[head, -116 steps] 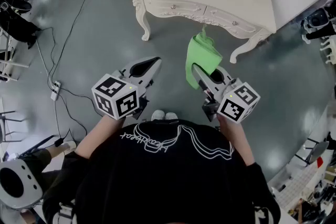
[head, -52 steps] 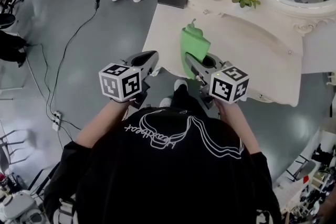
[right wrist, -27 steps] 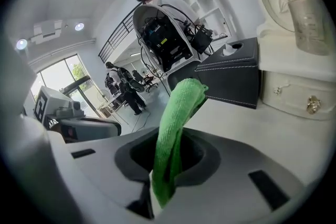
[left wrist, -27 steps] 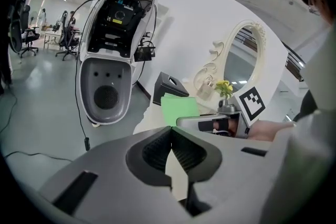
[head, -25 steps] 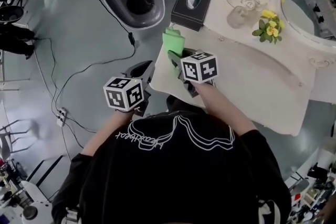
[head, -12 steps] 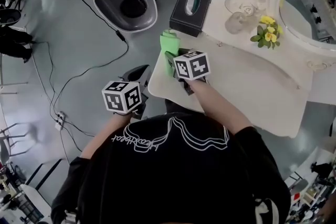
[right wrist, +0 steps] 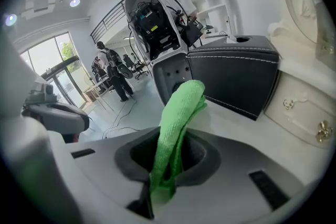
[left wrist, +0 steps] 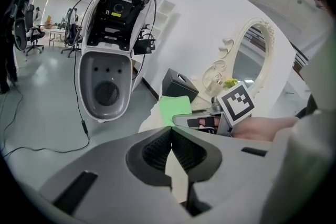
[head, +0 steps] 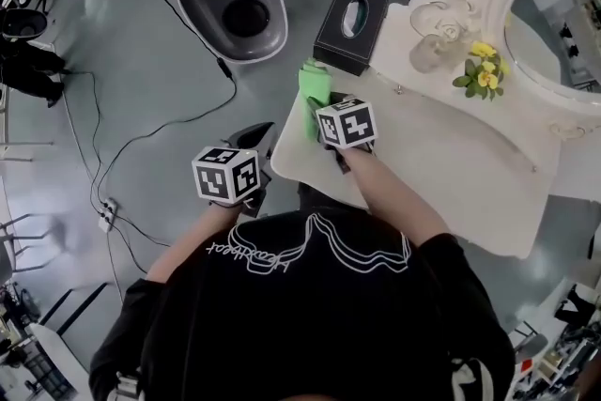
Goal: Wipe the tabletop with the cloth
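One black tissue box (head: 336, 35) stands just beyond the gripped cloth (head: 315, 84).

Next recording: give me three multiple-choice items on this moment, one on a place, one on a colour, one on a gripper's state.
1. Where is the cloth?
A. At the tabletop corner by the black box
B. Beside the yellow flowers
C. On the floor among the cables

2. What colour is the cloth?
A. Red
B. White
C. Green

3. How do the jaws of the left gripper stand?
A. Wide apart around the box
B. Together, with nothing between them
C. Closed on the cloth

Answers:
1 A, since the head view shows the cloth at the corner just short of the box.
2 C, since it is bright green in all three views.
3 B, since the left gripper view shows the jaws meeting with nothing between them.
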A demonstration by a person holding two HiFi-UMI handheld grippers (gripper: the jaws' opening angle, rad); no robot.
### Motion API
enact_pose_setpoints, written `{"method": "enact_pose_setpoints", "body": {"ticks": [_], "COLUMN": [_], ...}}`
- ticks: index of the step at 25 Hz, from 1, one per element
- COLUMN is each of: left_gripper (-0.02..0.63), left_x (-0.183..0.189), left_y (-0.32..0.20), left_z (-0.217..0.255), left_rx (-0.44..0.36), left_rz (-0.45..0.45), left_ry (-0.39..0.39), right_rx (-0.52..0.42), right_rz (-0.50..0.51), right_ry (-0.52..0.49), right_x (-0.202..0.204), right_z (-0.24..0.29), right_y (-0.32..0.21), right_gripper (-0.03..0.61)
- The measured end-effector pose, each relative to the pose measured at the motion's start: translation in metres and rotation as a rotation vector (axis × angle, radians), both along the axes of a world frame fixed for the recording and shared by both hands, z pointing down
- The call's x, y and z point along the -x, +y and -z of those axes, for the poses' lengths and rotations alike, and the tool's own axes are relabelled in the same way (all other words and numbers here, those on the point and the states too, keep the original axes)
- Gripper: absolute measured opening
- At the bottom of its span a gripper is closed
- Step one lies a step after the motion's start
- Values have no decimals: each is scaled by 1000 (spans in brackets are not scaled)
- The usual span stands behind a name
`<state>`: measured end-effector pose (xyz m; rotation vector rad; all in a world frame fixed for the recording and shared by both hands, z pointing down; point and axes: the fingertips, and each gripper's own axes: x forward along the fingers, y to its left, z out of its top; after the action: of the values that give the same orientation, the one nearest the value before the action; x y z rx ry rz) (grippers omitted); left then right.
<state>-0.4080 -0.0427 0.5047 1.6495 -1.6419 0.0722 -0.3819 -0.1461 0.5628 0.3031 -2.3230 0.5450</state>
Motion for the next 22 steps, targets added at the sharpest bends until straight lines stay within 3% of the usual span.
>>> {"method": "enact_pose_setpoints", "body": {"ticks": [12, 22], "left_gripper": [3, 3], "left_x": [-9, -23], "left_y": [5, 8], "left_z": [1, 6], "left_rx": [-15, -31], "left_rz": [-2, -22], "left_ry": [12, 17], "right_rx": [-103, -136], "right_rz": [-45, -87], "right_ry": [48, 59], "right_x": [-14, -40], "right_z": [-1, -2], "right_y": [-11, -16], "right_gripper": [67, 66]}}
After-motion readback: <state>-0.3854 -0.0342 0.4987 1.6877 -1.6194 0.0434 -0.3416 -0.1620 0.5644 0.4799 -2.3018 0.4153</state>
